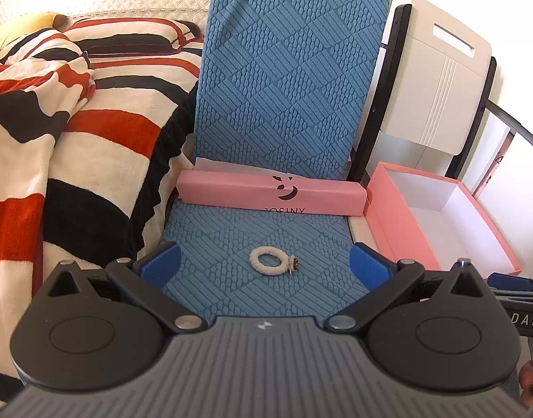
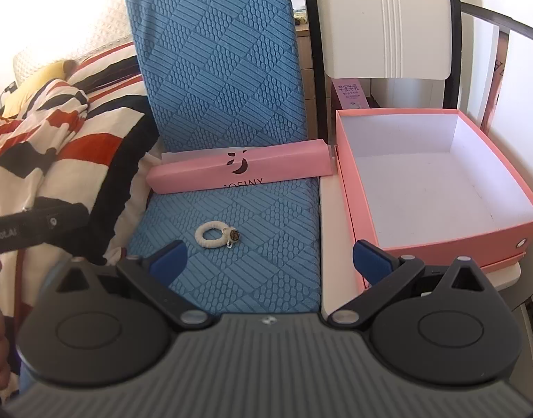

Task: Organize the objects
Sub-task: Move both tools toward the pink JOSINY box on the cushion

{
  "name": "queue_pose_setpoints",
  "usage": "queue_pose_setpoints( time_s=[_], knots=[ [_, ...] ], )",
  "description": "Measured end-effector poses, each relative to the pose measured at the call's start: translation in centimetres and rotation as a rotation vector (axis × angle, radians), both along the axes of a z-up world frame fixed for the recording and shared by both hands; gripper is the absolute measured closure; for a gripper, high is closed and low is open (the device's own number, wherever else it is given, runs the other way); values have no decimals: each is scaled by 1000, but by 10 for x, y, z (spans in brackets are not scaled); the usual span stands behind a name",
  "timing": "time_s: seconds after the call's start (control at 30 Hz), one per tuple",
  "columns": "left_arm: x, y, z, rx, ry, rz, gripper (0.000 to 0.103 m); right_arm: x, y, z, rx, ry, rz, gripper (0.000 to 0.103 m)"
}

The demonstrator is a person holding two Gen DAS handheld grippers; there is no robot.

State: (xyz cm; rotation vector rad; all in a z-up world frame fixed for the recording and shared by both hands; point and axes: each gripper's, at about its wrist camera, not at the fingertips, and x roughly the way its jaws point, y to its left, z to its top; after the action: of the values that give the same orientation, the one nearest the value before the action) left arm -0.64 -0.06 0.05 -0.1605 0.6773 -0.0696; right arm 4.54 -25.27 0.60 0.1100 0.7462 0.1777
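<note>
A cream hair tie with a small charm (image 1: 271, 260) lies on the blue textured mat (image 1: 266, 289); it also shows in the right wrist view (image 2: 216, 235). My left gripper (image 1: 264, 266) is open and empty, its blue fingers on either side of the hair tie, just short of it. My right gripper (image 2: 269, 259) is open and empty, to the right of the hair tie. A pink box lid (image 1: 271, 193) marked JOSINY leans on edge at the back of the mat (image 2: 240, 169). The open pink box (image 2: 437, 188) stands empty at the right (image 1: 440, 219).
A striped red, black and white blanket (image 1: 75, 146) lies on the bed at the left. The mat's upright part (image 1: 287, 80) rises behind the lid. A white folding chair back (image 2: 384, 21) with a black frame stands behind the box. The box sits on a white surface (image 2: 332, 244).
</note>
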Motion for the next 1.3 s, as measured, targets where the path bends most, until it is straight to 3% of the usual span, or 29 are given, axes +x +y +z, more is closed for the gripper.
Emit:
queue_pose_setpoints(
  time_s=[0.5, 0.93, 1.3],
  knots=[
    [3, 0, -9, -5, 11, -10, 0, 5, 8, -3, -8, 8, 15, 0],
    [37, -5, -15, -10, 9, -11, 0, 35, 9, -8, 4, -5, 26, 0],
    [93, 4, -67, 33, -3, 21, 0, 80, 1, -38, 63, 14, -24, 0]
  ],
)
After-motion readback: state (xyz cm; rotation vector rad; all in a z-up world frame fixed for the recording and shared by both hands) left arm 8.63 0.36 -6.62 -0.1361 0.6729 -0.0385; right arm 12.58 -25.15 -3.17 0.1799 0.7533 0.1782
